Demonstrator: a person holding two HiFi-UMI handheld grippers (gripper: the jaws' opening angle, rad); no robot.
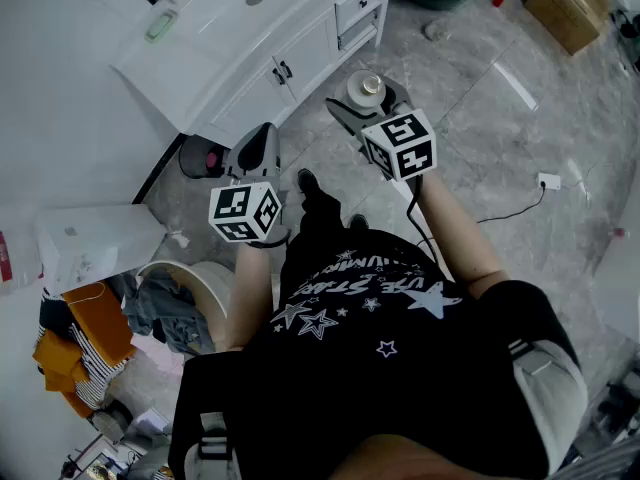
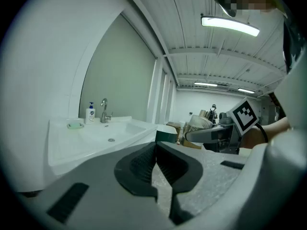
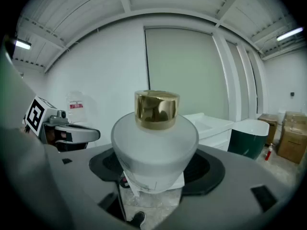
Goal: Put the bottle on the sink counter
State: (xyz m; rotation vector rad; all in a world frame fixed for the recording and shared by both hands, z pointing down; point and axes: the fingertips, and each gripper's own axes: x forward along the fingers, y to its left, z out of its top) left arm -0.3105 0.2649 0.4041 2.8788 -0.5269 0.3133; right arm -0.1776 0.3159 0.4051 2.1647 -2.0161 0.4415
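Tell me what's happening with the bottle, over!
Right gripper shut on bottle, upright. Left gripper shut, empty. Bottle not on sink counter yet. Soap dispenser, soap dish by the tap.

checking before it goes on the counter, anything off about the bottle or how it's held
Mostly fine: the bottle sits upright in the right tongs, gold cap on, nothing spilled. One oddity: a white label or slip at its base sticks out crooked, as if peeling.
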